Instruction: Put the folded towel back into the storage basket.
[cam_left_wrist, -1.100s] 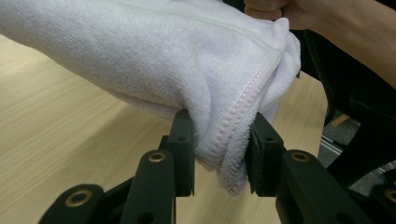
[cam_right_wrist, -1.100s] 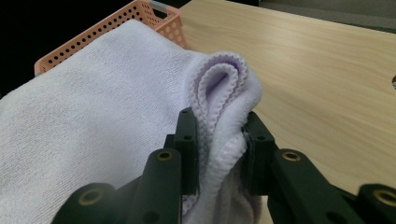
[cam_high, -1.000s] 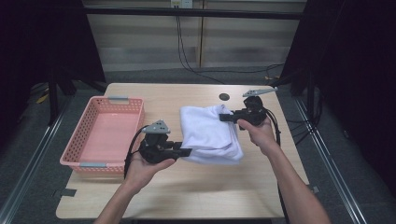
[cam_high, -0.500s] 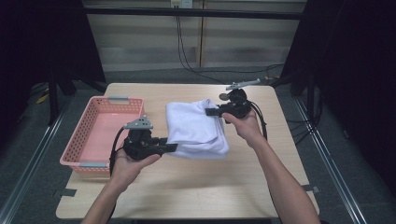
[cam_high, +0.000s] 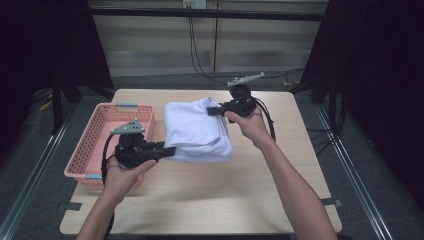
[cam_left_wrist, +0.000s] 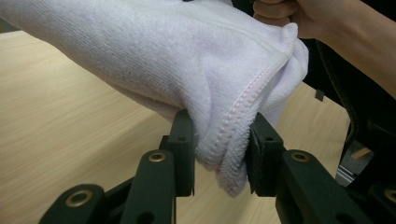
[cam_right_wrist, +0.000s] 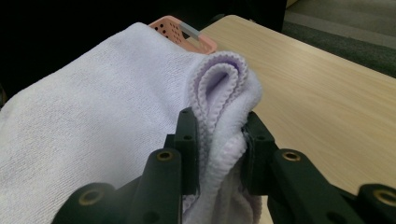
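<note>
Towel: a white folded towel (cam_high: 197, 131), terry cloth with a stitched hem, held between my two grippers above the middle of the desk (cam_high: 300, 200); in the high view its lower edge looks close to the desk top, and I cannot tell whether it touches.

Left gripper: my left gripper (cam_high: 167, 150) sits at the towel's near left corner, just beside the basket, my hand wrapped round its body.

Left fingers: in the left gripper view my fingers (cam_left_wrist: 183, 140) pinch a bunched fold of the towel (cam_left_wrist: 187, 70); the hemmed edge is squeezed between the two black pads and a small roll of cloth hangs out below them.

Right gripper: my right gripper (cam_high: 212, 111) is at the towel's far right corner, toward the back of the desk, its cable looping round my wrist.

Right fingers: in the right gripper view my fingers (cam_right_wrist: 188, 140) clamp a doubled-over edge of the towel (cam_right_wrist: 84, 126); several layers of hem curl up between the pads.

Basket: a pink perforated plastic basket (cam_high: 87, 150) with grey handles stands on the left part of the desk, just left of the towel; its far rim (cam_right_wrist: 180, 29) peeks out behind the cloth in the right gripper view.

Desk: light wood grain, bare in front of me.
</note>
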